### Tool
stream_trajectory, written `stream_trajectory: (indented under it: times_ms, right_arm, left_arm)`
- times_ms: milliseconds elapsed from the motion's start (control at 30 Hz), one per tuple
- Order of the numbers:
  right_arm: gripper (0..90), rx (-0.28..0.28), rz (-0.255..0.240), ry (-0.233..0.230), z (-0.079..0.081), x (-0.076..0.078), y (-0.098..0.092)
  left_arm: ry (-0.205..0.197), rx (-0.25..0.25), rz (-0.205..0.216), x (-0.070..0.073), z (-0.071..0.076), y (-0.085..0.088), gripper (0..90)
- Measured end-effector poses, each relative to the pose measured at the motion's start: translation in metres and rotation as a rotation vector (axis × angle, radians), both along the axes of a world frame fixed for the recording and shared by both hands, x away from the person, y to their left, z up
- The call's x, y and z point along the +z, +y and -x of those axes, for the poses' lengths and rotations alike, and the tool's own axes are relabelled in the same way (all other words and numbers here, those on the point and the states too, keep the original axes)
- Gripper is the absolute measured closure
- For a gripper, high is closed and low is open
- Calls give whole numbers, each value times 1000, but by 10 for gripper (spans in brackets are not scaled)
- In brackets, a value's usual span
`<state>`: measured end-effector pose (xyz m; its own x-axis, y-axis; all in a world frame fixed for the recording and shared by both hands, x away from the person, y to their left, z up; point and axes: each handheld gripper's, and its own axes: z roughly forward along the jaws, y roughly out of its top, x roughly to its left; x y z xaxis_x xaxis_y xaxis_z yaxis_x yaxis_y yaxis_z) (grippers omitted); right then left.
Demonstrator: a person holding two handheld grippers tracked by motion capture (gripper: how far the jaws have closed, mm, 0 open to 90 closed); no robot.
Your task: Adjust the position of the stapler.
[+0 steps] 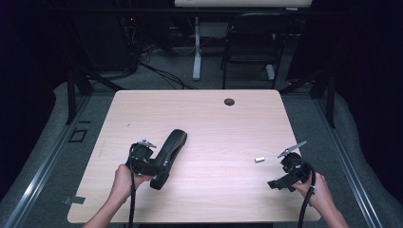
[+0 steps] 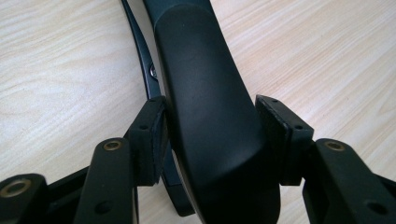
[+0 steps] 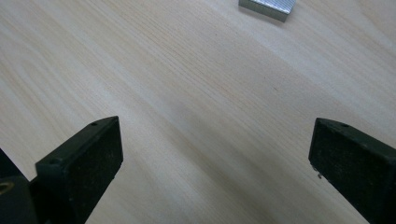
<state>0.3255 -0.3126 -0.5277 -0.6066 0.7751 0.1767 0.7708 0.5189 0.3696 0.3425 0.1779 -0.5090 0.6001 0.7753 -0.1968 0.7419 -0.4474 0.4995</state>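
Currently the left gripper [image 2: 211, 135] has its jaws approx. half open, straddling the near end of a curved black armrest [image 1: 169, 151] lying left of centre on the table [image 1: 214, 123], while the right gripper [image 3: 212, 161] hovers wide open, empty, near a small metal block [image 1: 259, 159].
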Motion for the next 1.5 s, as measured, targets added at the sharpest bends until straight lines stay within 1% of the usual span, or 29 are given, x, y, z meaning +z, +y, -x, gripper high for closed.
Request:
stream_trajectory:
  times_ms: [33,67,100,133,167,200,233,267,300,367,467,533,567,600,667,700,800,967,1000,1100,1133,1167,1200,1233,1300,1333,1367,1433,1500]
  right_arm:
    - [26,6,15,0,0,0,-1]
    - [26,10,15,2,0,1,-1]
    - [26,8,13,-1,0,0,-2]
    - [26,-5,-3,-7,1,0,-1]
    - [25,-1,-2,-5,1,0,-1]
    - [26,4,0,-3,0,1,-2]
    - [26,-2,-1,-6,1,0,-1]
    - [26,0,10,-9,1,1,-2]
    - [26,9,21,-5,0,1,-2]
    - [26,6,3,-4,0,1,0]
    - [26,1,4,-2,0,1,0]
    - [26,0,-1,1,0,1,0]
    - [26,-6,0,-2,0,0,0]
    - [26,6,13,4,0,1,-1]
    - [26,3,11,2,0,1,-1]
    - [26,-3,2,-1,0,0,0]
    - [26,2,-1,-1,0,0,0]
    - [26,4,-5,-2,-1,-1,0]
    - [26,-20,-10,-11,1,-1,1]
    - [25,-19,-18,-10,1,-2,1]
    - [25,-8,-14,-4,0,-1,0]
    - [26,3,-4,1,-1,-1,0]
    - [26,3,-4,1,-1,-1,0]
    - [26,-7,-6,-3,-1,-2,0]
    - [26,2,-13,3,-1,-1,0]
    - [26,-9,-17,-5,0,-2,1]
    - [26,-9,-17,-5,0,-2,1]
    - [29,9,-18,4,-1,-1,0]
    - [31,-3,-30,-6,-1,-1,1]
  left_arm:
    - [-1,-9,-8,0,1,0,458]
    - [2,-15,-7,1,3,1,434]
    - [2,-22,-10,2,7,3,405]
    - [-7,-28,-17,3,9,4,401]
    - [-18,-38,-31,4,12,6,417]
    - [-17,-44,-35,5,13,8,434]
    - [-17,-44,-35,5,13,8,458]
    - [-11,-51,-15,4,15,13,487]
    - [-11,-49,-10,4,15,13,496]
    - [-18,-57,-22,4,16,12,497]
    - [-9,-60,-14,4,16,11,495]
    - [-3,-55,-6,4,16,9,493]
    - [0,-57,-9,4,17,7,490]
    - [2,-59,-8,4,17,5,487]
    - [3,-69,-10,4,17,1,479]
    - [7,-73,-3,3,17,-1,471]
    - [12,-82,6,2,18,-7,452]
    - [14,-94,3,2,18,-12,438]
    - [14,-95,6,1,18,-13,434]
    - [19,-101,11,1,18,-17,423]
    - [19,-101,11,1,18,-17,418]
    - [19,-110,10,0,18,-21,411]
    - [19,-110,10,0,18,-21,404]
    - [16,-111,8,0,18,-25,396]
    - [14,-114,7,0,18,-28,383]
    - [15,-121,9,-1,18,-31,377]
    - [15,-121,9,-1,18,-31,372]
    - [21,-124,22,-2,17,-34,361]
    - [23,-127,22,-3,17,-38,351]
